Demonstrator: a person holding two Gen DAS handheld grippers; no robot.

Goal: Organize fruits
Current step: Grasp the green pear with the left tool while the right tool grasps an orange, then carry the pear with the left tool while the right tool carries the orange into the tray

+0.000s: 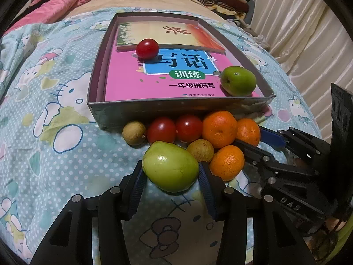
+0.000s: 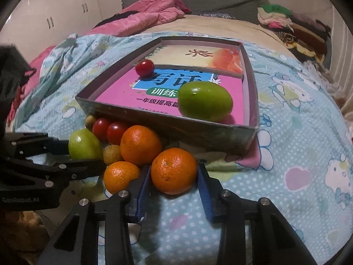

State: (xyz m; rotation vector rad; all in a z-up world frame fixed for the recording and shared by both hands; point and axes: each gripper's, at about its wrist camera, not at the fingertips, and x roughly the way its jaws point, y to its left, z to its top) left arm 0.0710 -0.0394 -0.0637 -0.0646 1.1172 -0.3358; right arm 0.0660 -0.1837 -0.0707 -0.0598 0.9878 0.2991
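A shallow grey box [image 1: 181, 107] [image 2: 167, 123] lies on the bed with books inside, a red tomato [image 1: 147, 48] [image 2: 144, 67] and a green fruit [image 1: 238, 80] [image 2: 205, 101] on them. A pile of fruits lies in front of the box: two tomatoes [image 1: 174, 129], brown longans [image 1: 134, 133], oranges [image 1: 219, 129]. My left gripper [image 1: 171, 174] is shut on a green fruit [image 1: 170, 169] [image 2: 85, 144]. My right gripper [image 2: 174, 176] is shut on an orange [image 2: 174, 170] [image 1: 248, 131].
The bed has a blue cartoon-print sheet [image 1: 44, 114]. A pink quilt [image 2: 141, 13] lies at the far left, and folded clothes [image 2: 293, 26] are stacked at the far right. A curtain [image 1: 293, 22] hangs on the right.
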